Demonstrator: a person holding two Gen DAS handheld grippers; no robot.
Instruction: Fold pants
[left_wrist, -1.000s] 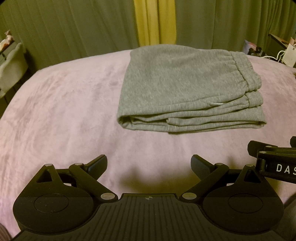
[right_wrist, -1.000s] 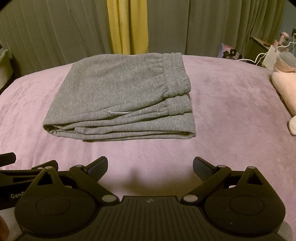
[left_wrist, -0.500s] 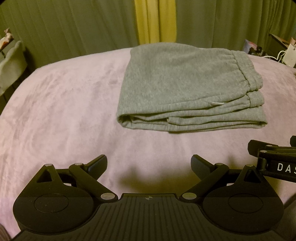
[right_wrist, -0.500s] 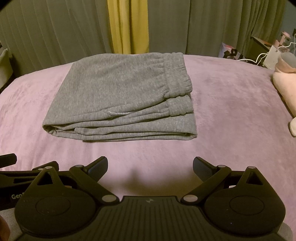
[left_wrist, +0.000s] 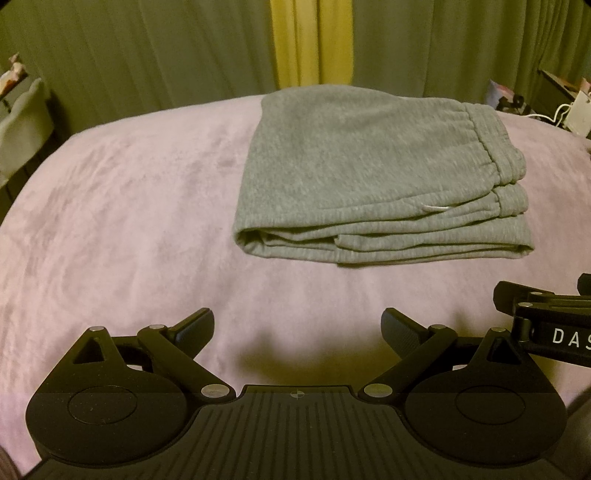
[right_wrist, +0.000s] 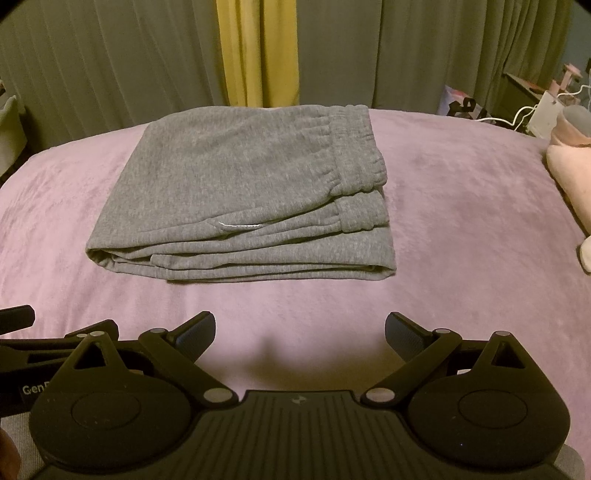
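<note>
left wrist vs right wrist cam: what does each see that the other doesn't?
Left wrist only: a pale chair at the far left, and the right gripper's body marked "DAS" at the right edge.
Right wrist only: a pink plush item on the bed's right side.
Both: the folded grey pants on the pink blanket, green curtains with a yellow strip, and open, empty jaws on each view's own gripper.

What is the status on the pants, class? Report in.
Left hand-held gripper open, empty. Right hand-held gripper likewise. Grey fleece pants folded on pink blanket. Nothing in between.
</note>
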